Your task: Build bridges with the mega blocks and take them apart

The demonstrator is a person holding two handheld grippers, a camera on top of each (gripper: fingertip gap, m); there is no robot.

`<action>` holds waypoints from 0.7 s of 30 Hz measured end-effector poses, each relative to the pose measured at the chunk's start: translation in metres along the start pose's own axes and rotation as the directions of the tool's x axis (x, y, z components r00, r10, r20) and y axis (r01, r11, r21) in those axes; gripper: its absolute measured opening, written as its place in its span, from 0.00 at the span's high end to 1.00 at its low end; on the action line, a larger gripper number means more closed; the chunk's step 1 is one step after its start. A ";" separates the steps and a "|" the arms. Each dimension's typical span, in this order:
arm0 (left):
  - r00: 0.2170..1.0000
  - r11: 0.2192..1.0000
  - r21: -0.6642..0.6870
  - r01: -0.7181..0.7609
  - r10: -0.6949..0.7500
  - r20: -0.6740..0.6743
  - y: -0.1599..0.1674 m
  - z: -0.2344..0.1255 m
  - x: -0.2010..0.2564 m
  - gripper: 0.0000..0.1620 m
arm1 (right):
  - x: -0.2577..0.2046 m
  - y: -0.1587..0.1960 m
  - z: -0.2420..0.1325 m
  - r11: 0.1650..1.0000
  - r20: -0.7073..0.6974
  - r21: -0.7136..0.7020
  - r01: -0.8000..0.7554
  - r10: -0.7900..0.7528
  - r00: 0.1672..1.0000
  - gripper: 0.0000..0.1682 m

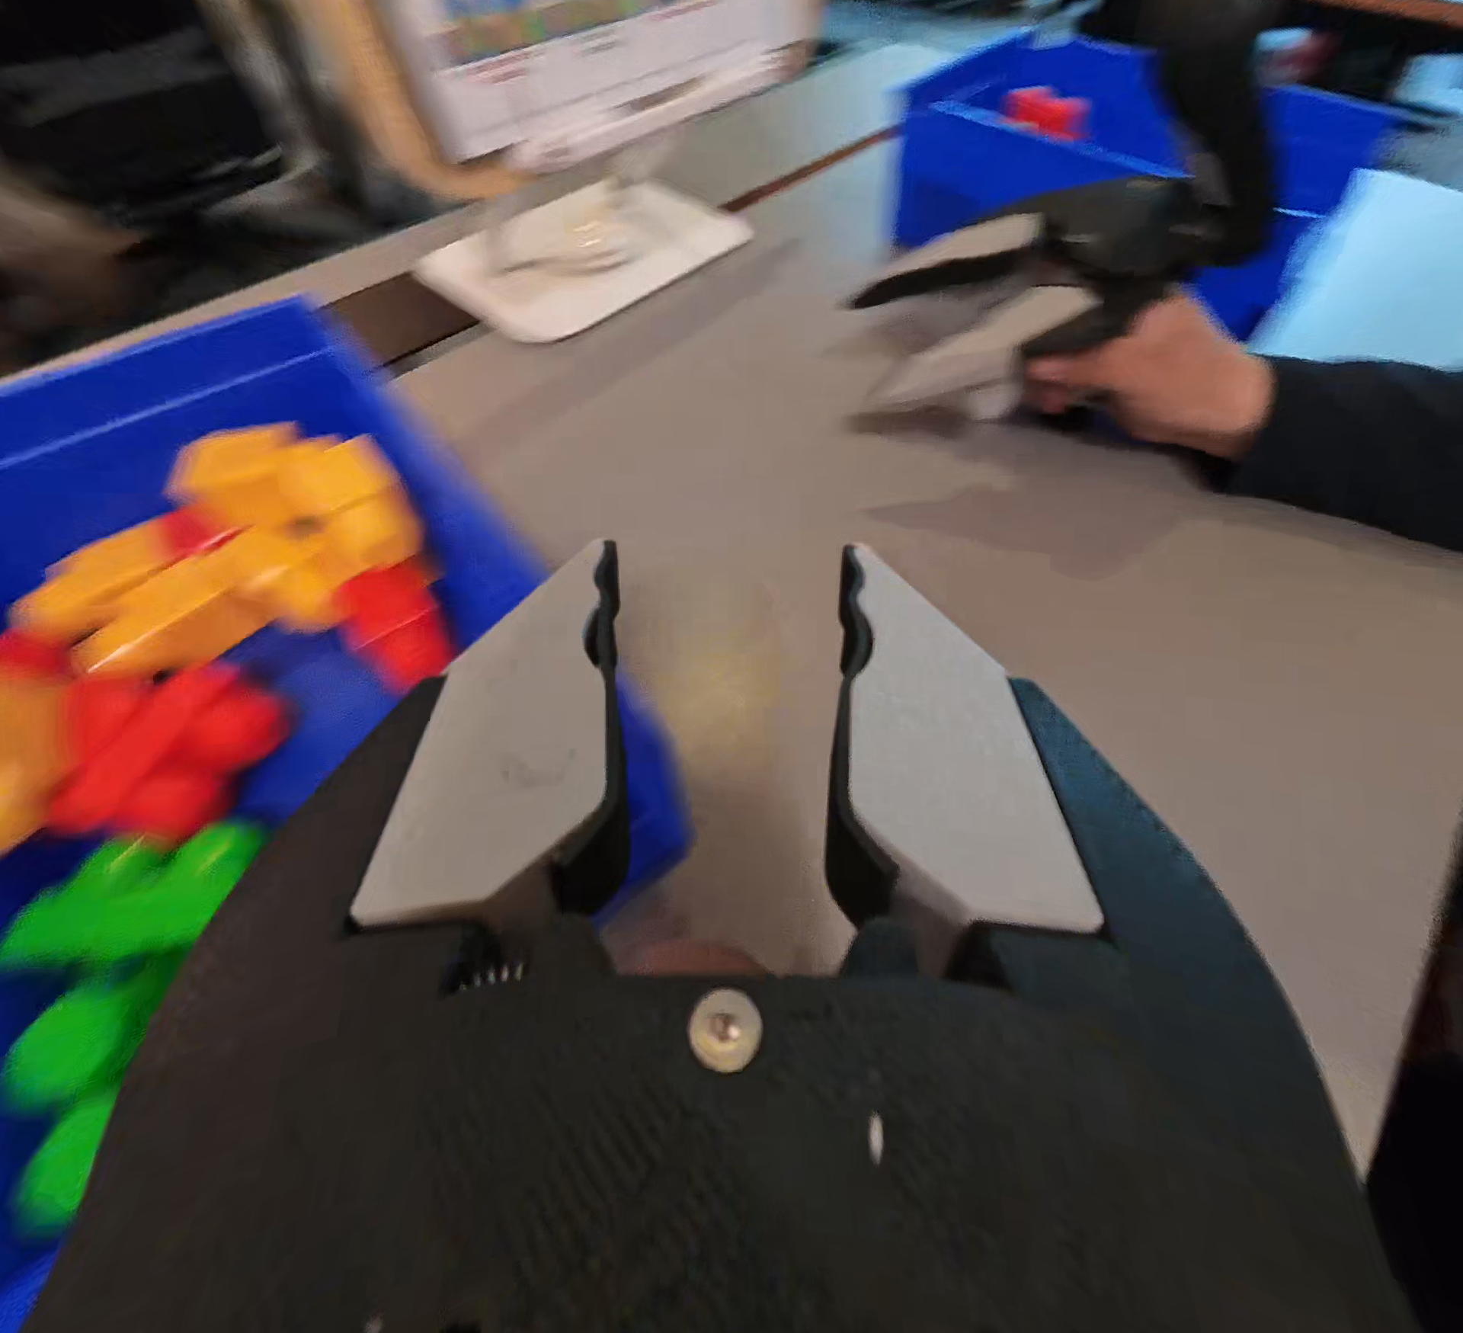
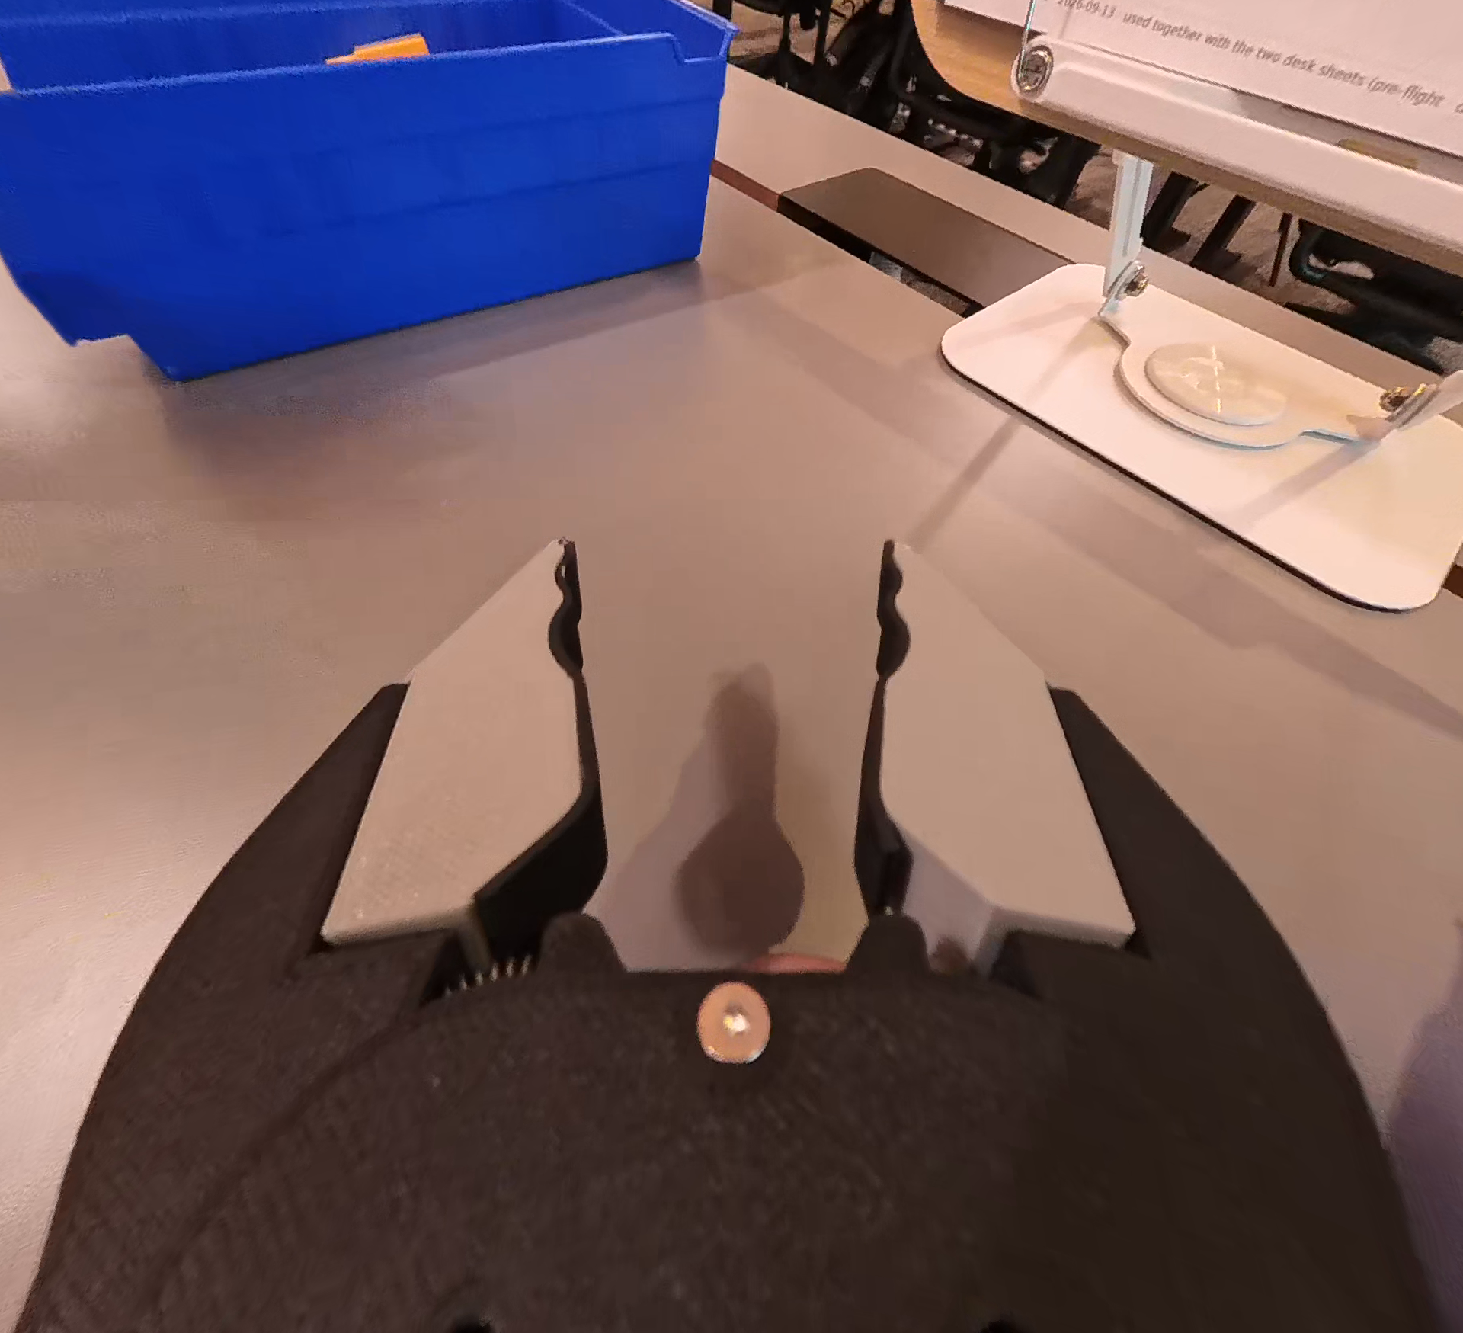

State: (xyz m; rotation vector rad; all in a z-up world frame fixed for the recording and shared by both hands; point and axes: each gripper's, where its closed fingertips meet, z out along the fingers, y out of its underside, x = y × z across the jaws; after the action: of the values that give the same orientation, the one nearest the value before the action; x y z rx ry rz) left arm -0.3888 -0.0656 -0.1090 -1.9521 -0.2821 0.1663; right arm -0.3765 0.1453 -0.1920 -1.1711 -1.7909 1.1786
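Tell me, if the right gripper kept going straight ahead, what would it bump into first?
Probably nothing soon. The open right gripper points over bare grey table, between the blue bin to one side and the white stand base to the other. Depth is hard to judge.

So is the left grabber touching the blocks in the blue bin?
Apart. In the left wrist view the left gripper has open jaws with only bare grey table between them; the blocks lie off to the side inside the blue bin.
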 end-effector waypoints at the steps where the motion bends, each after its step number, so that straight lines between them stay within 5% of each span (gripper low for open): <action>1: 0.995 0.998 -0.046 0.052 -0.048 0.091 0.005 -0.011 -0.028 0.67 | 0.000 0.000 0.000 1.000 0.000 -0.001 0.000 0.000 1.000 0.56; 4: 0.966 0.948 -0.243 0.206 -0.157 0.206 0.042 -0.027 -0.078 0.68 | -0.001 -0.002 0.000 1.000 -0.001 0.009 0.013 -0.013 1.000 0.57; 6: 0.961 0.892 -0.374 0.253 -0.186 0.206 0.073 -0.023 -0.086 0.79 | -0.003 0.000 0.000 1.000 0.001 0.002 0.023 -0.023 1.000 0.57; 10: 0.955 0.773 -0.593 0.227 -0.057 0.292 0.124 -0.014 -0.109 0.70 | -0.004 0.000 -0.001 0.999 -0.004 0.005 0.032 -0.032 0.999 0.57; 21: 0.975 0.728 -0.659 0.188 -0.059 0.213 0.129 -0.001 -0.110 0.88 | -0.003 0.002 0.000 1.000 0.024 -0.006 -0.006 0.006 1.000 0.58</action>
State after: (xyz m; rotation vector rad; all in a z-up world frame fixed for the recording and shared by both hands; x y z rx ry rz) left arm -0.4787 -0.1441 -0.2292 -2.6448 -0.6687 0.1639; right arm -0.3750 0.1432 -0.1940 -1.1715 -1.8112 1.1956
